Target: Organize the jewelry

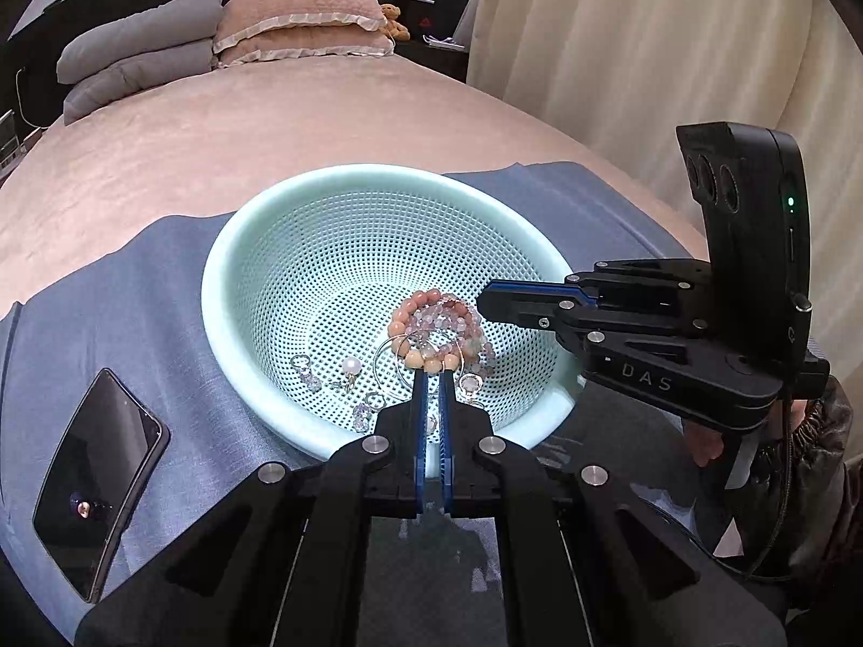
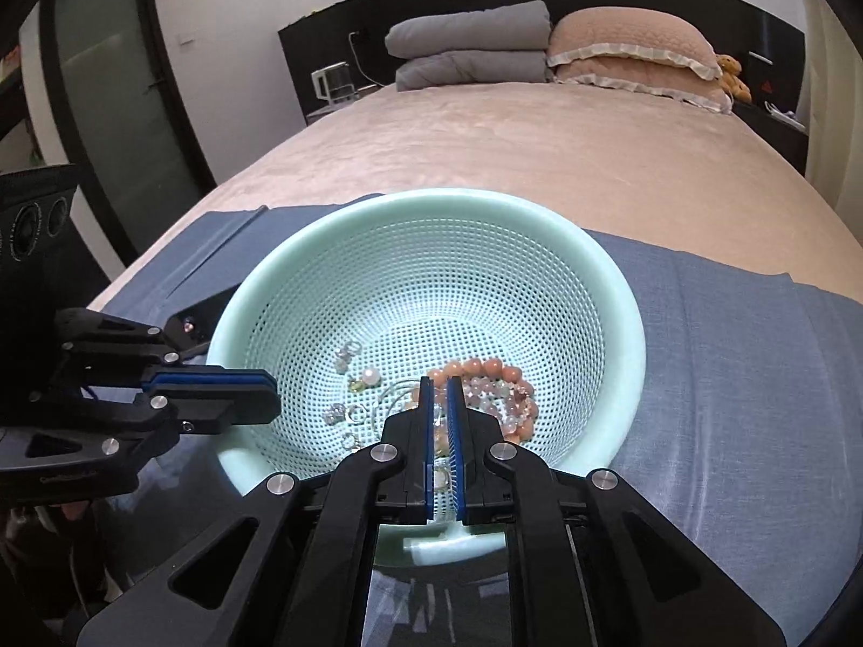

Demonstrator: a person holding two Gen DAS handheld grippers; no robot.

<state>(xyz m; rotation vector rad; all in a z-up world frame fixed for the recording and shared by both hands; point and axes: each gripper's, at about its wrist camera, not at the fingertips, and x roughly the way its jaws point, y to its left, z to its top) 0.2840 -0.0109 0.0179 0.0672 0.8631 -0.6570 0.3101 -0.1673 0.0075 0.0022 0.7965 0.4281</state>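
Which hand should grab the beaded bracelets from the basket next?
Right, probably. The right tongs sit directly over the beaded bracelets in the basket; the left tongs hang at the opposite rim.

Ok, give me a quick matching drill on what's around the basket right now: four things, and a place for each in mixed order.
Things:
1. phone
2. beaded bracelets
3. grey pillows
4. blue cloth

Places:
A. under the basket
B. inside the basket
C. at the head of the bed
D. flat on the cloth beside the basket

Pairs: 1-D, 2-B, 3-C, 4-A
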